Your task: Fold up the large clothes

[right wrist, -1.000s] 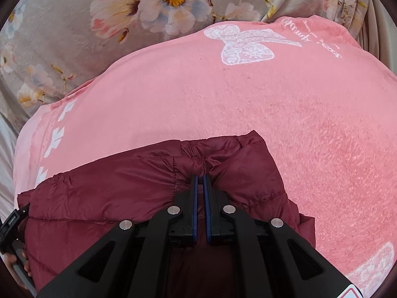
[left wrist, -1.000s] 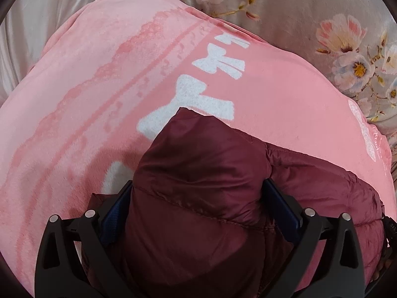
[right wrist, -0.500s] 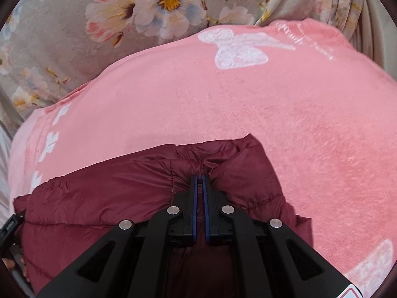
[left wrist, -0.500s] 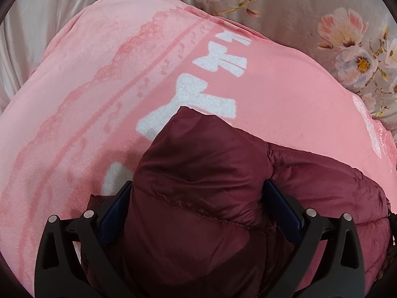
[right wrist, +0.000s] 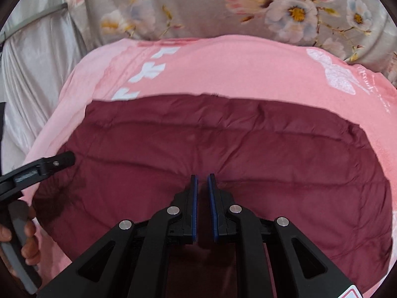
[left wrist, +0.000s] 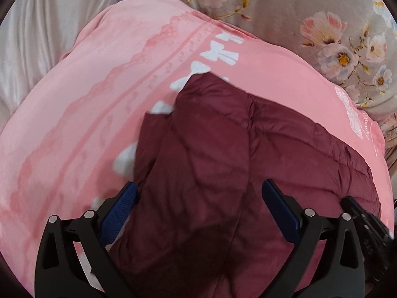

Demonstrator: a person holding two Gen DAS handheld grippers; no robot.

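A maroon quilted puffer jacket (left wrist: 223,149) lies folded on a pink blanket (left wrist: 86,99). My left gripper (left wrist: 198,193) is open, its jaws wide apart over the jacket's left part, holding nothing. In the right wrist view the jacket (right wrist: 223,136) spreads flat and wide. My right gripper (right wrist: 202,181) has its jaws nearly together with a narrow gap, above the jacket's near edge; whether cloth is pinched I cannot tell. The left gripper (right wrist: 49,164) shows at the left edge there, held by a hand.
The pink blanket (right wrist: 223,62) with white bow prints covers a grey floral bedspread (right wrist: 198,7). White satin sheet (left wrist: 37,37) lies at the left. The right gripper's tip (left wrist: 367,223) shows at the lower right of the left wrist view.
The left gripper let go of the jacket and pulled back. The right gripper's jaws parted slightly and drew back. The jacket now lies flatter and wider.
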